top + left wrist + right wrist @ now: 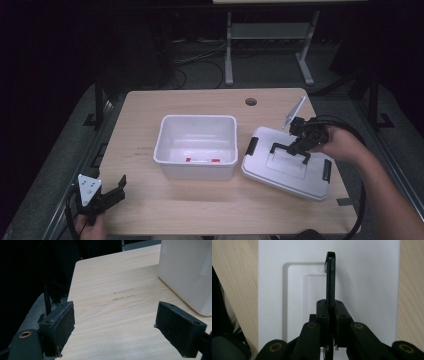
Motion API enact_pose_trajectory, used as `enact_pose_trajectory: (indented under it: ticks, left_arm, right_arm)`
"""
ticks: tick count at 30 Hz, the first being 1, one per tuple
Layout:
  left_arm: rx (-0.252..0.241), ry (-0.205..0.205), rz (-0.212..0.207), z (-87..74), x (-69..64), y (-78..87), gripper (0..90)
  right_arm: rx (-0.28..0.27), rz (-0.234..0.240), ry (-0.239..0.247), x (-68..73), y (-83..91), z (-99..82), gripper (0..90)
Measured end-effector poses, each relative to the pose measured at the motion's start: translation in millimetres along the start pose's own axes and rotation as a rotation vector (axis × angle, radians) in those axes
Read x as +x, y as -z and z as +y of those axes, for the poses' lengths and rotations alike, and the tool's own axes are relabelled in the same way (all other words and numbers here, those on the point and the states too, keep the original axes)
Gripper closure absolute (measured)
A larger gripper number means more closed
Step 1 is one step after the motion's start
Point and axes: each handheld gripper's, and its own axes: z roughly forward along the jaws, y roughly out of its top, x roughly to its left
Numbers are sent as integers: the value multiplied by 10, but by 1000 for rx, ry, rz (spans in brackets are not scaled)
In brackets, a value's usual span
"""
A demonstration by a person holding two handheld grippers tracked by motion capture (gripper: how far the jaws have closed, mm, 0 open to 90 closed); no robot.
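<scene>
A white lid with black side clips lies on the table to the right of an open white bin. Its black carry handle stands raised, and my right gripper is shut on that handle from above. In the right gripper view the handle rises edge-on between the pressed pads, with the lid beneath. My left gripper rests at the table's near left corner, open, with bare wood between its pads. The bin's wall shows at the right of the left gripper view.
The bin holds a small item with red ends on its floor. A round cable hole sits near the table's far edge. A desk frame and cables stand on the floor beyond. Bare wood lies between my left gripper and the bin.
</scene>
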Motion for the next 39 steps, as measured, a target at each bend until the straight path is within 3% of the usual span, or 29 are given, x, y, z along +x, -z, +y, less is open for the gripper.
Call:
enact_pose_trajectory:
  ticks: [22,39]
  left_arm:
    - [0,0,2,0,1,-4,150]
    - [4,-2,5,1,11,0,150]
  right_arm:
    - [1,-26,18,51,433,26,842]
    - [-10,-54,48,146,800,202,842]
